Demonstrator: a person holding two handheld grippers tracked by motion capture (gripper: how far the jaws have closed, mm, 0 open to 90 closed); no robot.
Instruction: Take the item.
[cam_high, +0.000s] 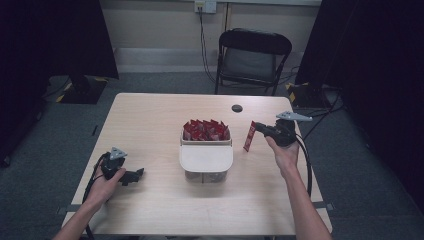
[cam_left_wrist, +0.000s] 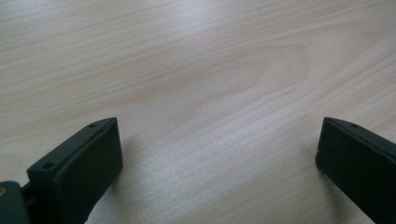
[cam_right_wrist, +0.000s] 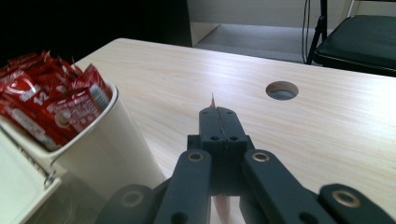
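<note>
Right of centre in the high view, the right gripper (cam_high: 256, 128) has its jaws pressed together on a single red sachet (cam_high: 249, 136), which hangs edge-down just above the table (cam_high: 150, 120), a little to the right of the white container (cam_high: 206, 156). In the right gripper view the closed jaws meet in a tight seam in the middle of the frame, with a thin red tip of the sachet (cam_right_wrist: 213, 99) poking past them and what looks like a pale pink strip below, though that part is blurred. The container holds a heap of red sachets (cam_high: 205, 130) in its far compartment, seen at the left edge of the right gripper view. At lower left of the high view the left gripper (cam_high: 136, 175) rests low over the table, its jaws spread wide with only bare wood between them.
</note>
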